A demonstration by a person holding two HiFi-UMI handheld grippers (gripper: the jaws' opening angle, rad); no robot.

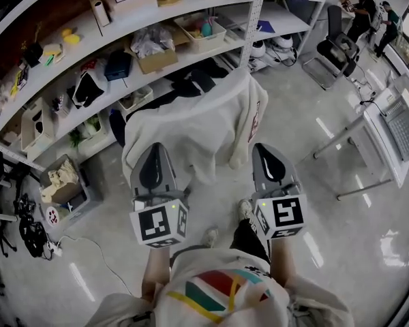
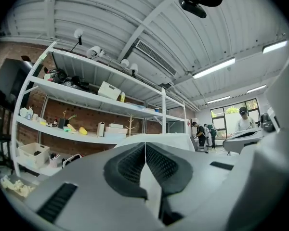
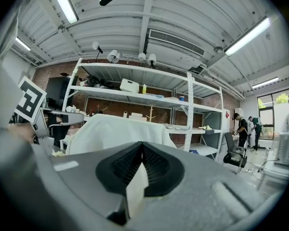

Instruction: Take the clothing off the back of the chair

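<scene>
so, the white clothing [image 1: 191,125] hangs draped over the top edge of the chair back and falls down its front and sides. the chair itself is covered and hard to make out. it stands on the floor [image 1: 347,237] in front of the long shelving [image 1: 88,67]. in the right gripper view the clothing [image 3: 115,131] fills the middle ground beyond the jaw tips. in the left gripper view only its upper part [image 2: 178,139] shows above them.

the left gripper [image 1: 154,148] and the right gripper [image 1: 262,148] are held side by side and roughly level. both point at the near face of the clothing, the left toward its left edge and the right toward its right edge. in the head view their tips overlap the hanging cloth, but whether they touch it cannot be told. both pairs of fingers are pressed together with nothing between them: the dark ribbed pads [image 2: 130,165] of the left meet along a thin line, and so do the right's pads [image 3: 127,165].

this looks like the approach, with nothing gripped yet. the next move seems to call for opening both jaws, reaching to the top edge of the chair back, and pinching a fold near each upper corner. then the clothing would be lifted up and back until it clears that edge.
</scene>
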